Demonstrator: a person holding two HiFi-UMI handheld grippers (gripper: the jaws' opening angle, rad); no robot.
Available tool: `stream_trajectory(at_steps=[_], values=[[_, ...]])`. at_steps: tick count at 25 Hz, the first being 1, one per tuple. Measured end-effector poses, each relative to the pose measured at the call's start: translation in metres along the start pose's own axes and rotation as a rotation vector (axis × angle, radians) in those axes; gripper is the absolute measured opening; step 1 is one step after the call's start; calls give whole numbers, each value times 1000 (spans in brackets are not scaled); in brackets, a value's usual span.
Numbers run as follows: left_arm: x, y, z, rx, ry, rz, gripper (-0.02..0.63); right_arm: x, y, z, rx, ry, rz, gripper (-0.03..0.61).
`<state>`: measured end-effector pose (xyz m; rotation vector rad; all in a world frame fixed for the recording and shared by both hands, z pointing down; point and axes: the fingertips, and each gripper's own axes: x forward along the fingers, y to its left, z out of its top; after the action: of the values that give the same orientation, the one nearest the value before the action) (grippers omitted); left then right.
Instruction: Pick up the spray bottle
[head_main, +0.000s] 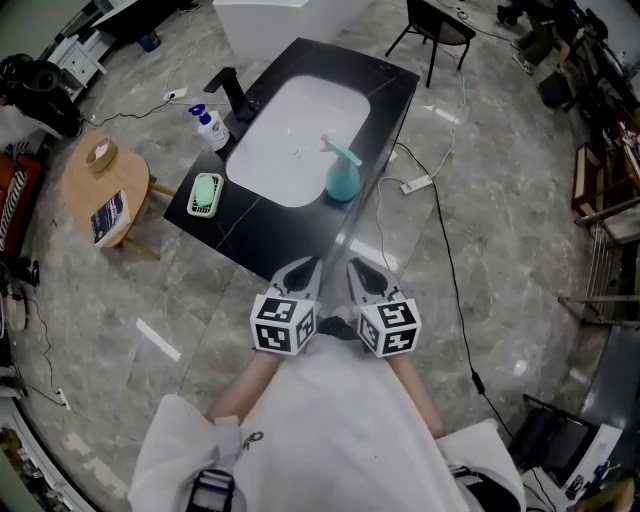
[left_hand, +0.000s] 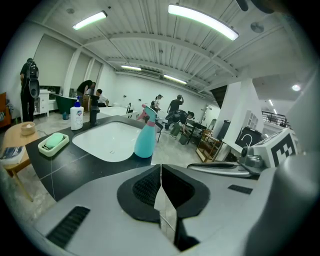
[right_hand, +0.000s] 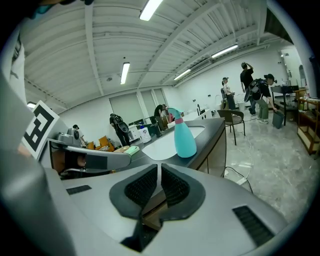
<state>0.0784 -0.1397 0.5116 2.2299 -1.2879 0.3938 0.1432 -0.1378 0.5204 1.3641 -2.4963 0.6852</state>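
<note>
Black tabletop (head_main: 290, 225) with a white basin (head_main: 295, 140) is being faced; the spray bottle (head_main: 342, 178) is standing on it untouched, ahead of both grippers and well apart from them. The left gripper (head_main: 308, 270) and right gripper (head_main: 358, 270) are being held side by side, jaws closed on nothing. Reaching, opening and grasping are judged as remaining.

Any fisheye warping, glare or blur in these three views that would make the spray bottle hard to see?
Head view: mild bending toward the edges, even light, small glints on the glossy floor; the spray bottle is small but clear. Left gripper view: strong fisheye with black corners, ceiling lights blown out, bottle crisp. Right gripper view: same fisheye, bright ceiling lights, bottle sharp.
</note>
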Motion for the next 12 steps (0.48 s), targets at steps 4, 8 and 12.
stream_trajectory(at_steps=[4,8,12], values=[[7,-5,7,34,-9,-29,28,2,-4,7,-3,-18,-18,29],[16,-4,16,55,-18,-53,28,9,-11,21,-10,-42,-43,29],[23,7,25,51,-25,-63,28,20,-19,37,-21,-62,-78,29]])
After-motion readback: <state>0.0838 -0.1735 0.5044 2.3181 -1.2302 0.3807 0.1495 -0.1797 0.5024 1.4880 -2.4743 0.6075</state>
